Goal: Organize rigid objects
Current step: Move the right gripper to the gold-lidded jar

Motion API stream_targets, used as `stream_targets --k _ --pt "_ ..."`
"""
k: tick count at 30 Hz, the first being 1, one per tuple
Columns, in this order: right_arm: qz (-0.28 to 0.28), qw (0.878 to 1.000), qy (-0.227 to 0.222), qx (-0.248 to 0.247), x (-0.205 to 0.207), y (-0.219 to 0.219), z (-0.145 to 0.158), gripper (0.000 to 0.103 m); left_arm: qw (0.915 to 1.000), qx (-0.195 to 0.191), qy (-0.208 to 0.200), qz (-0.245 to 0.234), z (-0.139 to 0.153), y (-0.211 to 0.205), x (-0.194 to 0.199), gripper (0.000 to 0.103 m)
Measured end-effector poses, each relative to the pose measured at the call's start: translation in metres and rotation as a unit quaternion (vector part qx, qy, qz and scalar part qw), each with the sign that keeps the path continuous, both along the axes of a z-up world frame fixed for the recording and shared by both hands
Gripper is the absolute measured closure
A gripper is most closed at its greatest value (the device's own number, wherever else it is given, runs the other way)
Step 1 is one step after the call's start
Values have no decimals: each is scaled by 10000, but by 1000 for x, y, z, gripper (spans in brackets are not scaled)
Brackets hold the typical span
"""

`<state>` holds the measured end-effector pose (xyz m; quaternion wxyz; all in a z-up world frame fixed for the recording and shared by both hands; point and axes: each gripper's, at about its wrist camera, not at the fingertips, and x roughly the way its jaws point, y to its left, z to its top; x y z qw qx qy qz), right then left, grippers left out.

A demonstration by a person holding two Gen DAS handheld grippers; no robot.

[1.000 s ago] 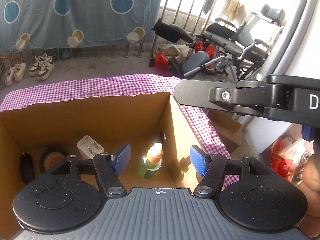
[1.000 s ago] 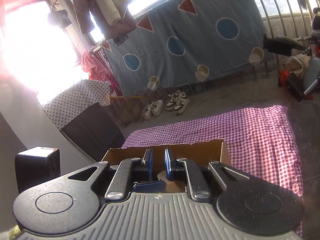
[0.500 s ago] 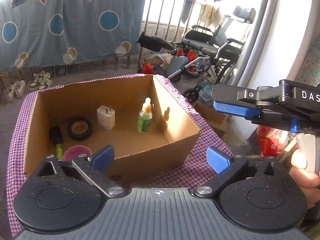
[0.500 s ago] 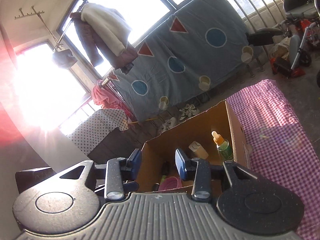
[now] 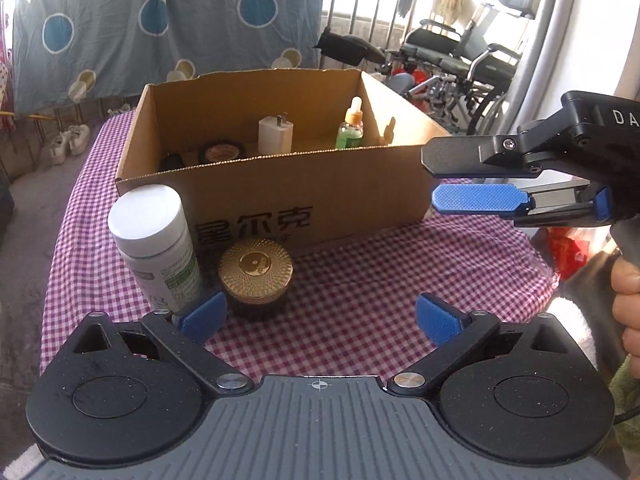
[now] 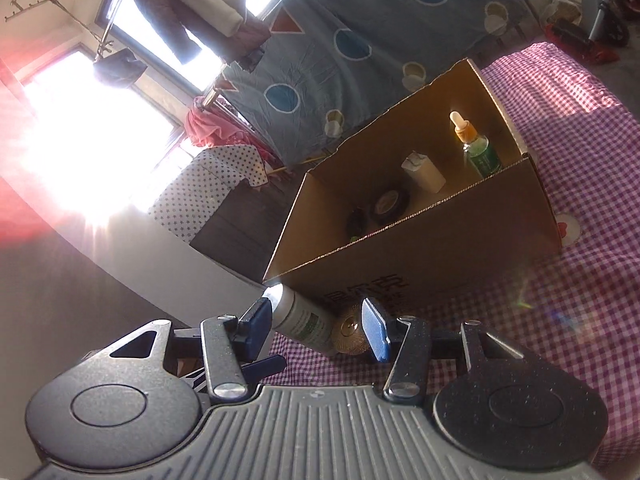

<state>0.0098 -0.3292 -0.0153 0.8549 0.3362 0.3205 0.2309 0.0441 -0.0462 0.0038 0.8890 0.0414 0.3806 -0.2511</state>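
Both cameras have drawn back from the cardboard box (image 5: 280, 208) since a second ago: then the left wrist view looked straight down into it, and now the whole box stands ahead on the purple gingham tablecloth (image 5: 380, 280), with its printed front wall facing the camera. The left gripper (image 5: 318, 316) has spread from partly open to its widest and holds nothing. The right gripper (image 6: 320, 330), pressed together a second ago, is opening, and nothing is pinched between its pads.

Two things stand outside the box, just before its front wall and close beside each other: a white pill bottle (image 5: 158, 244) with a green label and a gold-lidded jar (image 5: 256, 274). Inside the box are a green dropper bottle (image 5: 351, 126), a white charger plug (image 5: 275, 134) and a roll of black tape (image 5: 222, 152).

The left wrist view alone shows the right gripper from the side (a hand (image 5: 628, 312) grips its handle at the frame edge), hovering beyond the box's right front corner. The right wrist view, rolled sideways, alone shows the bright window and the hanging coats (image 6: 192, 8).

Bare cloth lies open to the right of the jar, up to the table's right edge; the bottle stands near the left edge.
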Motion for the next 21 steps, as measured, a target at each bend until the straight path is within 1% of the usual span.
stream_targets --k 5,8,10,15,20,21 --pt "216 9993 280 83 24 23 -24 50 9997 184 -130 -1 -33 -1 7 2" --pt "322 9983 477 -44 44 36 -38 51 9995 205 -222 16 -49 -1 13 2" --pt "394 9973 589 -188 56 44 -48 53 9994 210 -279 16 -57 -1 17 2" --pt "526 9945 776 -468 79 57 -66 58 9995 117 -293 14 -67 -3 31 2" --pt "792 9912 844 -638 96 67 -73 58 9995 34 -307 69 -71 -4 40 2" --pt "877 9903 845 -661 97 69 -73 57 9995 35 -312 67 -71 -4 42 2"
